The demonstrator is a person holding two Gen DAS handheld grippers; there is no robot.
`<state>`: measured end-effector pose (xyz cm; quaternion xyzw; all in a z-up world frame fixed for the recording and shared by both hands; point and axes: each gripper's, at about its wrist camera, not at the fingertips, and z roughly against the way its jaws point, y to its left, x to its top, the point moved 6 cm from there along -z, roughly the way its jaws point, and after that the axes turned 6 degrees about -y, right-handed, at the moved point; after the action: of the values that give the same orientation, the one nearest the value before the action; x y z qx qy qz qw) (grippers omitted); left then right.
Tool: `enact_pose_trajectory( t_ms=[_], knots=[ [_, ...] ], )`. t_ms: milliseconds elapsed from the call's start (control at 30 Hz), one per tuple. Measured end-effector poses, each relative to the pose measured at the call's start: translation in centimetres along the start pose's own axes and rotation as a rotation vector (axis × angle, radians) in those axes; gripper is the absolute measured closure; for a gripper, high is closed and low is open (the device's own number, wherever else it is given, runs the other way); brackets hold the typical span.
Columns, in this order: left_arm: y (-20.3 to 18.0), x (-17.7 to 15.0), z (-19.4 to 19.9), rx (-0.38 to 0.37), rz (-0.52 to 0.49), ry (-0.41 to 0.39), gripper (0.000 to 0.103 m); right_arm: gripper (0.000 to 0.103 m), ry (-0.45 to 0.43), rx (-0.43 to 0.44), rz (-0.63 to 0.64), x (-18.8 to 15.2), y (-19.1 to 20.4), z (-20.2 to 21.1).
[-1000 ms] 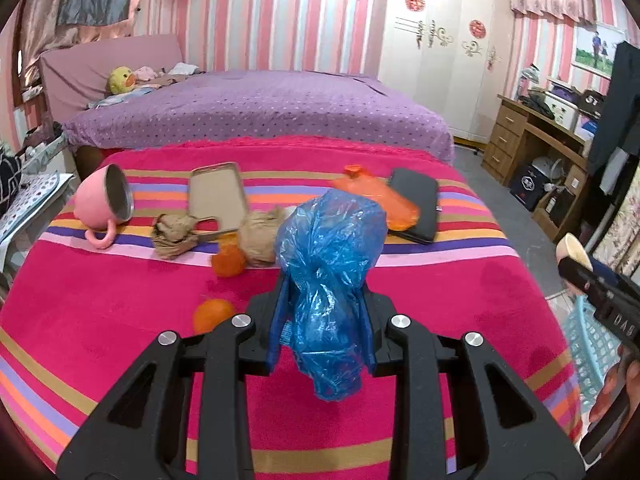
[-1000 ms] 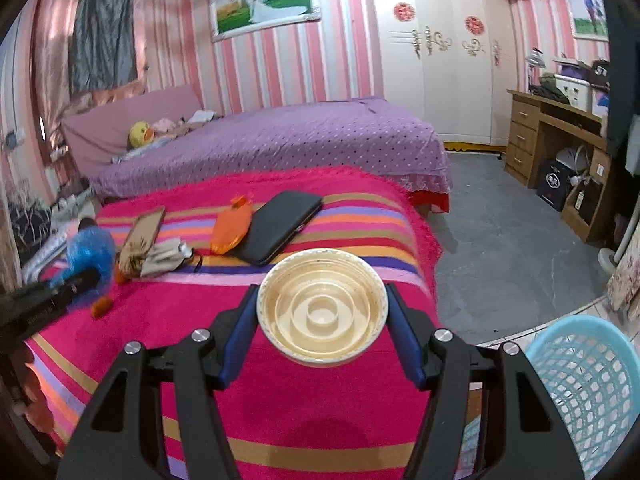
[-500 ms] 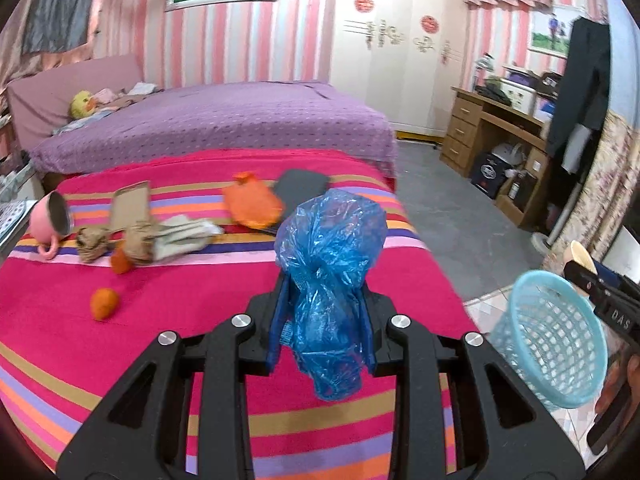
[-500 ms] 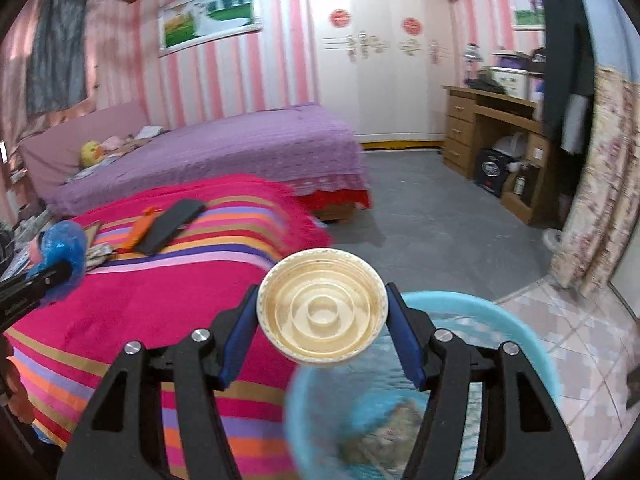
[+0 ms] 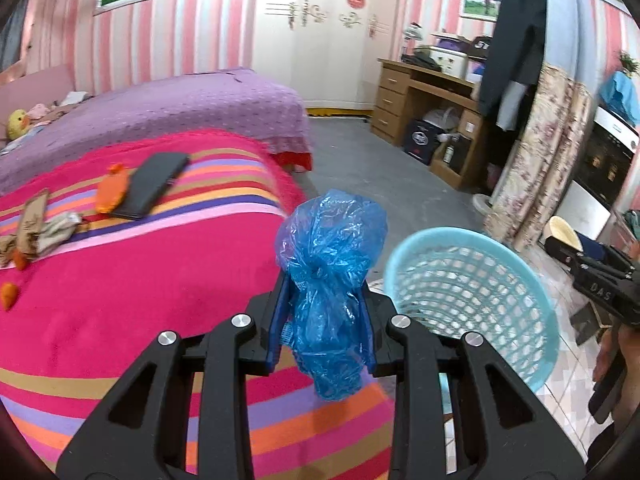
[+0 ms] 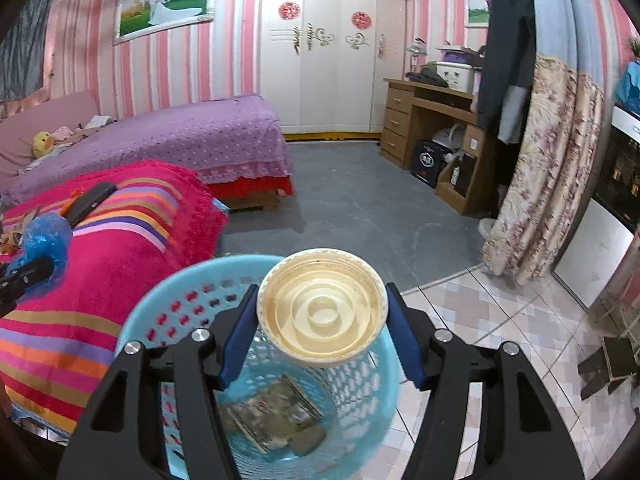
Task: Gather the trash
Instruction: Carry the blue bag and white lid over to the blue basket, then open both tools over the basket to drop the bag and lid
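Note:
My left gripper (image 5: pixel 324 320) is shut on a crumpled blue plastic bag (image 5: pixel 330 264), held over the bed's right edge just left of the light blue mesh basket (image 5: pixel 472 300). My right gripper (image 6: pixel 322 332) is shut on a cream round cup (image 6: pixel 322 312), its ridged bottom facing the camera, directly above the basket (image 6: pixel 160 312). Crumpled paper trash (image 6: pixel 276 416) lies in the basket's bottom. The right gripper with the cup (image 5: pixel 564 232) shows at the right edge of the left wrist view. The bag (image 6: pixel 42 240) shows at the left edge of the right wrist view.
The striped pink bed (image 5: pixel 120 280) carries an orange pouch (image 5: pixel 112 192), a black case (image 5: pixel 154 184), crumpled brown paper (image 5: pixel 44 232) and orange peel bits (image 5: pixel 8 294). A purple bed (image 6: pixel 180 136), a wooden desk (image 6: pixel 432 120), a floral curtain (image 6: pixel 552 160) and grey floor (image 6: pixel 360 200) lie beyond.
Both grippers have swung right, away from the bed's middle to the basket. The cup now hangs over the basket's opening, and the bag has reached the bed's edge beside it.

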<state>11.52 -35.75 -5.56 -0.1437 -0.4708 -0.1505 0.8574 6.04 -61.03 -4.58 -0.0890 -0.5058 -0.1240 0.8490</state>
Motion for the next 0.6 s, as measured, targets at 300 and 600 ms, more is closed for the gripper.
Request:
enact_pose_trajectory(
  t_ms=[300, 600],
  knots=[
    [-6.3, -0.2, -3.1, -0.088, -0.018, 0.047, 0.074, 0.042, 0.008, -0.029, -0.058, -2.3, -3.7, 0.0],
    [-11.6, 0.1, -5.3, -0.136, -0.120, 0.040, 0.072, 0.042, -0.002, -0.046, -0.085, -2.6, -5.1, -0.3]
  ],
)
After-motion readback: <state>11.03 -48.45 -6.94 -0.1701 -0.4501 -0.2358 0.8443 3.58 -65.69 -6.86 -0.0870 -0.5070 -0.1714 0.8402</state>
